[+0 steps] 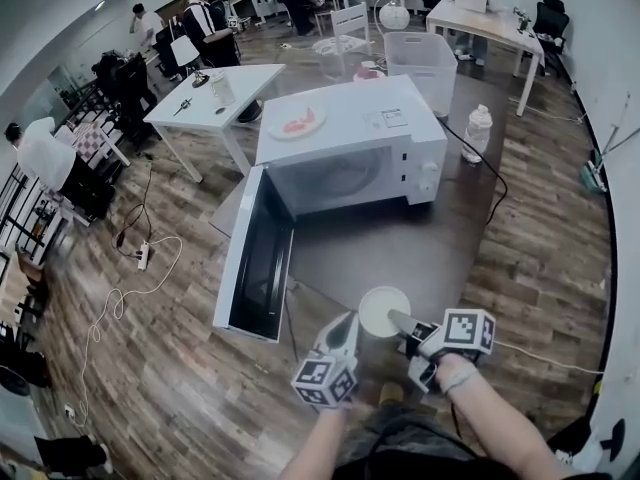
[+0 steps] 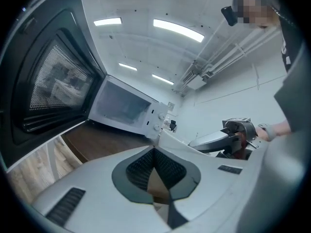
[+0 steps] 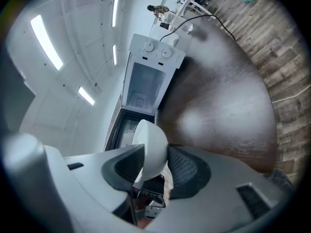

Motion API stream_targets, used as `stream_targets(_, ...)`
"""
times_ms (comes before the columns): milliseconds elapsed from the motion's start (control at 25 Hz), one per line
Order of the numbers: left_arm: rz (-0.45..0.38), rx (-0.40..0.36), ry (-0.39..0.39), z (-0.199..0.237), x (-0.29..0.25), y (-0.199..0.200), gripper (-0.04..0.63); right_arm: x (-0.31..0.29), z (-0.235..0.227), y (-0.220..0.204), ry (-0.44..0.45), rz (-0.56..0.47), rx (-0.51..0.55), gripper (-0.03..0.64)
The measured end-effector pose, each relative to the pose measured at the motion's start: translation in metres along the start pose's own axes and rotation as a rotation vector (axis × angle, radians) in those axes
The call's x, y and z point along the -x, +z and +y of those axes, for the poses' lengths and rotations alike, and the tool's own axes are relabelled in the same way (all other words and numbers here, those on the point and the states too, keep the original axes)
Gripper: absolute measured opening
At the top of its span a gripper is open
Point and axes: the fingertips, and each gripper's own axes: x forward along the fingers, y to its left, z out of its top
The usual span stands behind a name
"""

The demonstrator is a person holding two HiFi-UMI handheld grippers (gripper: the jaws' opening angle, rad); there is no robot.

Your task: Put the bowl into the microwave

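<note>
A white microwave (image 1: 350,148) stands on a dark table (image 1: 400,253), its door (image 1: 258,258) swung wide open to the left. My right gripper (image 1: 400,320) is shut on the rim of a small white bowl (image 1: 383,311), holding it over the table's near edge in front of the oven. In the right gripper view the bowl (image 3: 150,147) sits tilted between the pads, with the open cavity (image 3: 146,89) straight beyond. My left gripper (image 1: 345,326) hovers just left of the bowl. Its jaws are shut with nothing in them, and they point at the microwave (image 2: 124,108) and its door (image 2: 53,81).
A plate with red food (image 1: 297,123) and a paper (image 1: 390,119) lie on top of the microwave. Behind it stands a clear plastic bin (image 1: 425,63), and a bottle (image 1: 478,133) stands to the right. A white table (image 1: 210,98) and several people are farther back.
</note>
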Motion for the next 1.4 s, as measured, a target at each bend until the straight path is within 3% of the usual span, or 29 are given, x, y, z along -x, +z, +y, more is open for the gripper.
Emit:
stream_targets(600,-0.01,-0.013,0.051,0.024,-0.051,0.009,0.0,-0.04,0.002,0.06,0.006,-0.006,0.043,0.152)
stream_targets(960,-0.03,-0.006,0.045,0.058,-0.088,0.027,0.0,-0.077,0.001,0.093,0.006,-0.023,0.043,0.153)
stream_targets(1160,-0.033,0.01,0.048,0.08,-0.104,0.034,0.0,-0.1,0.003,0.111,-0.036,-0.046,0.118,0.153)
stream_targets(1400,-0.046,0.008,0.064,0.107,-0.126,0.047,0.0,-0.132,0.012,0.133,-0.014,-0.059,0.12,0.153)
